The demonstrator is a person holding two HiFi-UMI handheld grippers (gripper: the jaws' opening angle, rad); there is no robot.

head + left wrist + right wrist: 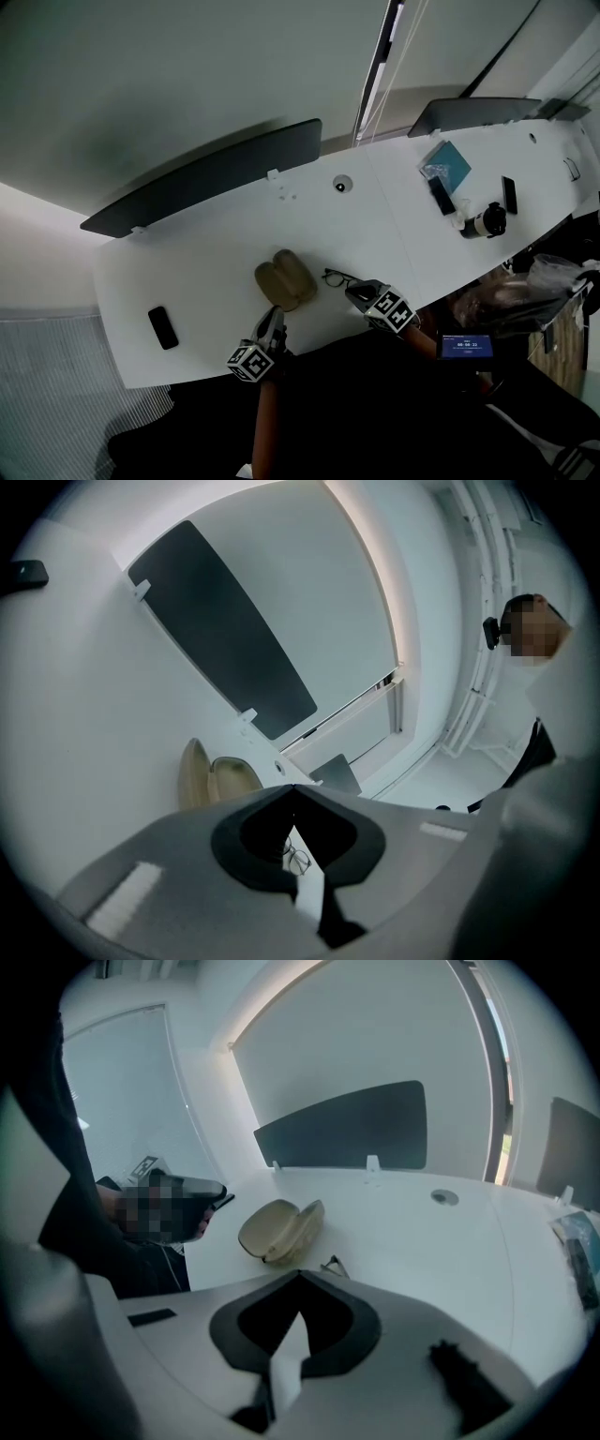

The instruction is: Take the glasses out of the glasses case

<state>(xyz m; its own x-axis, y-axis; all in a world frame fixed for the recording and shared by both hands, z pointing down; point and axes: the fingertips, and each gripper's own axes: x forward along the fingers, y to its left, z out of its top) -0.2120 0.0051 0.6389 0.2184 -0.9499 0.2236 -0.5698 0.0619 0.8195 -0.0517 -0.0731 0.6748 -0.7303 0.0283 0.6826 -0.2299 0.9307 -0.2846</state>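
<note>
White desk surface [225, 253] runs across the head view, backed by dark divider panels [211, 178] along its far edge.

Item 1: glasses case [286, 279]. Tan, lying open on the desk near the front edge, both shells exposed. Nothing can be made out inside the shells.

Item 2: glasses [337, 277]. Dark-framed, resting on the bare desk at 3 o'clock of the case, just beside it and outside it. No gripper touches them.

Item 3: left gripper [274, 321]. Positioned at 6 o'clock of the case, close to its near shell. In the left gripper view the jaw tips meet with nothing clamped between them; the glasses show only through the gap behind the tips, on the desk beyond.

Item 4: right gripper [361, 292]. Positioned at 4 o'clock of the glasses, close by. In the right gripper view its jaws are closed tip to tip and hold nothing.

Other items: black phone [163, 327] at 8 o'clock of the case, well apart. Blue notebook [448, 161] and dark mug [487, 221] toward 2 o'clock, far along the desk.
</note>
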